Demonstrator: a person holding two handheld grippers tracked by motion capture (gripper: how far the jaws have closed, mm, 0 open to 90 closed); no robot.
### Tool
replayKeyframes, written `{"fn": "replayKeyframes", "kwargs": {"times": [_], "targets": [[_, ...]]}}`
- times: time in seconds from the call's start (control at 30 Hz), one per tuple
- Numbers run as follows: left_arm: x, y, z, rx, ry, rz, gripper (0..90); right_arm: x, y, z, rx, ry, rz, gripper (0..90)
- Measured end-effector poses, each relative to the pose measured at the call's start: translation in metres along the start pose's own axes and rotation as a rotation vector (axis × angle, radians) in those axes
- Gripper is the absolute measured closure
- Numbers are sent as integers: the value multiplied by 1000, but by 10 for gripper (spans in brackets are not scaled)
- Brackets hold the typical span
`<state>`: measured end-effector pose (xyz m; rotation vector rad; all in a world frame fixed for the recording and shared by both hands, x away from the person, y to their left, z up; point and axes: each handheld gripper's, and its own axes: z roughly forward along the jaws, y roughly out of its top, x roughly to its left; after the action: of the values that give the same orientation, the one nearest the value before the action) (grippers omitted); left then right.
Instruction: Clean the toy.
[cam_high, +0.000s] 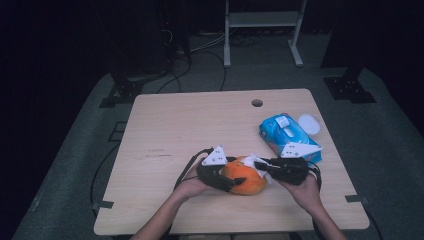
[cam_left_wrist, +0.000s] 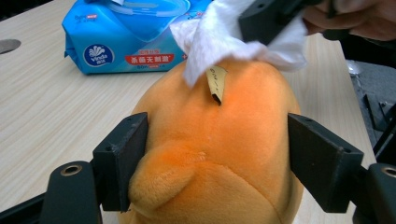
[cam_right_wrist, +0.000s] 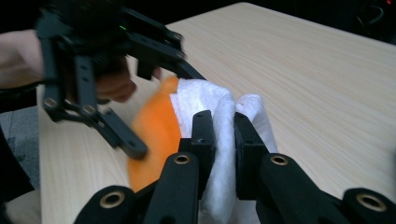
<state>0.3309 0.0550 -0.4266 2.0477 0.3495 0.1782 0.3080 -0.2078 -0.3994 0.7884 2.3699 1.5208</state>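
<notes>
Orange plush toy (cam_left_wrist: 219, 154), wipe (cam_left_wrist: 219, 32) on top, wipes pack (cam_high: 289, 137) beside

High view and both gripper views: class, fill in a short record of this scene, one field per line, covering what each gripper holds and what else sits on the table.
Left gripper: jaws clamp the sides of the orange plush toy
Right gripper: shut on a white wipe, pressed on the toy's top
Toy tag: small yellow label beside the wipe
Blue wipes pack: on the wooden table, beyond the right gripper
White lid: beside the pack
</notes>
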Motion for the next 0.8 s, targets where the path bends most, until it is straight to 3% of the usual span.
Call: {"fn": "replayKeyframes", "kwargs": {"times": [0.13,0.3,0.47,0.8], "targets": [[-2,1,2,-7,10,-11,240,14,13,11,0,19,-55,807],[0,0,0,-12,-5,-5,183,17,17,20,36,8,-76,808],[5,-1,-1,-16,-19,-2,104,6,7,12,33,-12,-38,808],[19,-16,6,-29,-93,-40,77,-14,-19,-16,-11,-37,70,807]]}}
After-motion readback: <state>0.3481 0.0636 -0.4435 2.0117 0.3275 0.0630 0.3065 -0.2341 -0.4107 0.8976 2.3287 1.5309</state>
